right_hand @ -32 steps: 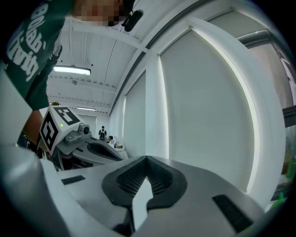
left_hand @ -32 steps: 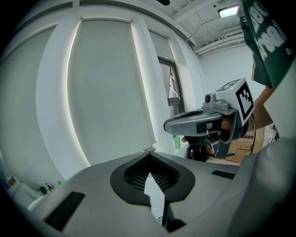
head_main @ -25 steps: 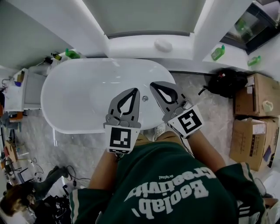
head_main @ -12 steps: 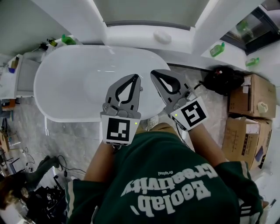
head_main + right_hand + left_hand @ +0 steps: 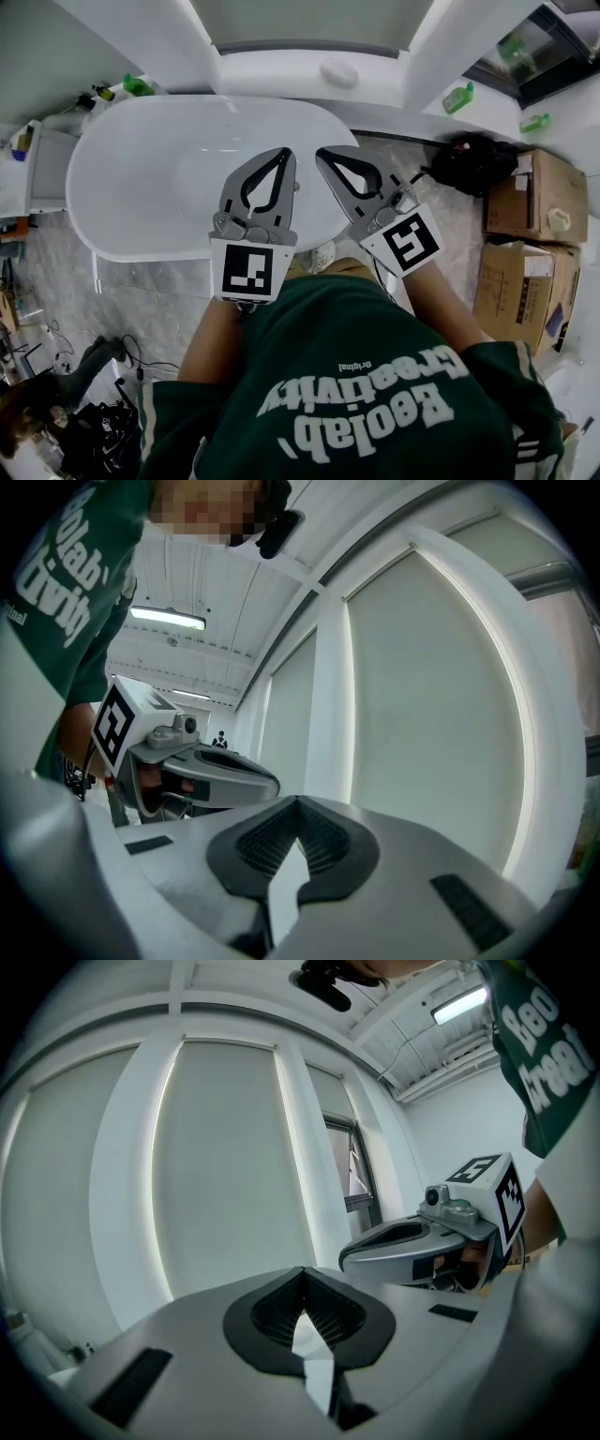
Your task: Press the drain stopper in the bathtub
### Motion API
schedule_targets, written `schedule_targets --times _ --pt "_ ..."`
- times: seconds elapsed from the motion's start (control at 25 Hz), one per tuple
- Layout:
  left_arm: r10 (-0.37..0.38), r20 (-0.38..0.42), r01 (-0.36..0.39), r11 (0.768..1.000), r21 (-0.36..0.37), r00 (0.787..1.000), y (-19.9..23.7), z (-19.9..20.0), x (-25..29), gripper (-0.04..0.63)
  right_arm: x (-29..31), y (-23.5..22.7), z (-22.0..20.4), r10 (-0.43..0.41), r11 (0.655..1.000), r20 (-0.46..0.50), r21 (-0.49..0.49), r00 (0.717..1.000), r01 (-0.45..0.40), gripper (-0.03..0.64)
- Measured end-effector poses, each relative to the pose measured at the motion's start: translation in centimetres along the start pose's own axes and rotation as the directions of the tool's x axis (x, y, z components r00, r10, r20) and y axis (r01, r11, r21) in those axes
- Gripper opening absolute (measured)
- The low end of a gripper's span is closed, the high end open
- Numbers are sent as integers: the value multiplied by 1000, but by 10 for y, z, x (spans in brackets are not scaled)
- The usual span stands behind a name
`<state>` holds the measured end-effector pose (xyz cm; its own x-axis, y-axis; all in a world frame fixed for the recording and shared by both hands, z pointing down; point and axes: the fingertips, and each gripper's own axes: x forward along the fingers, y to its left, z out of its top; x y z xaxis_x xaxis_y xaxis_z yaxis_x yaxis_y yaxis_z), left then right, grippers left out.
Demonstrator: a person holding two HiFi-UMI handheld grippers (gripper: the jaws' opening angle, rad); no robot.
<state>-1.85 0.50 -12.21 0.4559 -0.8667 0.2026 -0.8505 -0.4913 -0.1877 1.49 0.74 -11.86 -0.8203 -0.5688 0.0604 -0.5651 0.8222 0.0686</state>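
While the head view is looking down into the bathtub [image 5: 159, 178], the drain stopper [image 5: 301, 186] is appearing as a small spot on the floor near its right end, just below and between the left gripper [image 5: 284, 156] and right gripper [image 5: 324, 154]. Each gripper view is showing its jaws closed on nothing and aiming at the wall.

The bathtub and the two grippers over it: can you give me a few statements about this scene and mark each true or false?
1. The left gripper and the right gripper are both held above the near side of the white bathtub. True.
2. The left gripper holds a green bottle. False: its jaws are shut on nothing. A green bottle stands on the white ledge beyond the tub.
3. Cardboard boxes stand at the person's right. True.
4. The right gripper's jaws are spread wide apart. False: they meet at the tips, with nothing between them.
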Motion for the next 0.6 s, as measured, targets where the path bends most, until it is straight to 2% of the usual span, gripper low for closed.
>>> schedule_targets --times 0.6 --pt "0 32 0 1000 20 999 2 1 -17 6 -5 8 9 5 999 6 -44 1000 -5 11"
